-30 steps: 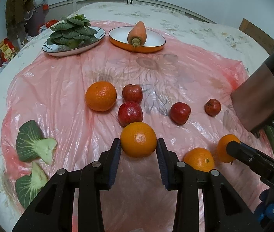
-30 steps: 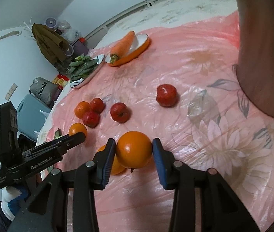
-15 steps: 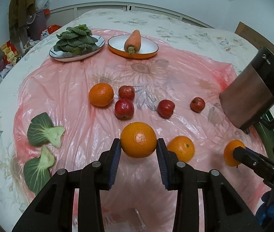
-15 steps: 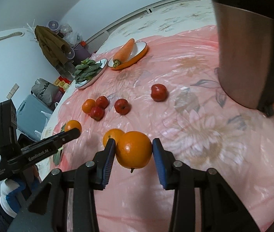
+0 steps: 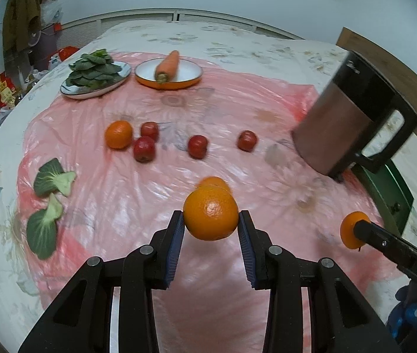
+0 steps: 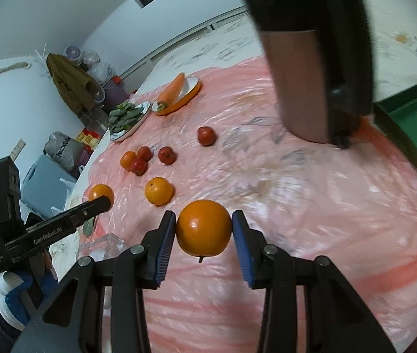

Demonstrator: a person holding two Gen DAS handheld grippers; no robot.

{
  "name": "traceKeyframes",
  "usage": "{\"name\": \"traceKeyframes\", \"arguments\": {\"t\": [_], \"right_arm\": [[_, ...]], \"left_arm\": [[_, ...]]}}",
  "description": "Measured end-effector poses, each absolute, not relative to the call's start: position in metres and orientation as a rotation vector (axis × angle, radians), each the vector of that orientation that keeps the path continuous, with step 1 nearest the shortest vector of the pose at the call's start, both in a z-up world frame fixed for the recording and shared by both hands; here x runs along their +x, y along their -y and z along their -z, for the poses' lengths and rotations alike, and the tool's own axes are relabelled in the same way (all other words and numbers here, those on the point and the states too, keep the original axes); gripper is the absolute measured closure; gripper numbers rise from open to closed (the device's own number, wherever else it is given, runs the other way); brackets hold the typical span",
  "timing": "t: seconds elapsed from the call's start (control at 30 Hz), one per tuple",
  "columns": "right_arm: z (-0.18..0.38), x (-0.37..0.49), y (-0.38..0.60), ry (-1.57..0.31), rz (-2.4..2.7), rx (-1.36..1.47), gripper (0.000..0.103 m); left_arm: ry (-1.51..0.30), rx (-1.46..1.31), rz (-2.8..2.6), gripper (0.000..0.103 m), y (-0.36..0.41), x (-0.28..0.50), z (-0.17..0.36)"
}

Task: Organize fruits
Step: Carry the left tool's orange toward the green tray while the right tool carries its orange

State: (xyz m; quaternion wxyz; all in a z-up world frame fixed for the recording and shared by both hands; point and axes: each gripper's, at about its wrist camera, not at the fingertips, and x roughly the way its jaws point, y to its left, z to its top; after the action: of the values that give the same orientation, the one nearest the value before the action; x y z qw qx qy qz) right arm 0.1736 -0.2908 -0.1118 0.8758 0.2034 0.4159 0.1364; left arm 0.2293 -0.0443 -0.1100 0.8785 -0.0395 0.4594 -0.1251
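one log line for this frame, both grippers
left gripper: shut on orange | right gripper: shut on second orange | both clear of pink sheet | loose: two oranges, four red fruits

Ahead of both grippers the pink sheet (image 5: 155, 194) lay mostly bare, broken only by one orange (image 6: 159, 191) on the near part. Farther on, a loose row of four apples (image 5: 197, 146) and another orange (image 5: 118, 134) crossed the middle, with gaps between the two right-hand apples and bare sheet beyond up to the plates (image 5: 168, 81). A tall kettle (image 5: 352, 117) blocked the right side, and greens (image 5: 54, 178) lay at the left edge.
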Motion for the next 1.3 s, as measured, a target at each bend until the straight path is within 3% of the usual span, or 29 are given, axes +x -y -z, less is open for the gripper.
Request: {"name": "traceKeyframes", "arguments": {"t": [0.73, 1.3], "right_arm": [[0.11, 0.098, 0.445, -0.785, -0.042, 0.529, 0.044], [0.115, 0.094, 0.541, -0.72, 0.085, 0.546, 0.044]], "left_arm": [[-1.013, 0.016, 0.501, 0.071, 0.199, 0.189, 0.111], [-1.023, 0.122, 0.672, 0.071, 0.322, 0.192, 0.114]]}}
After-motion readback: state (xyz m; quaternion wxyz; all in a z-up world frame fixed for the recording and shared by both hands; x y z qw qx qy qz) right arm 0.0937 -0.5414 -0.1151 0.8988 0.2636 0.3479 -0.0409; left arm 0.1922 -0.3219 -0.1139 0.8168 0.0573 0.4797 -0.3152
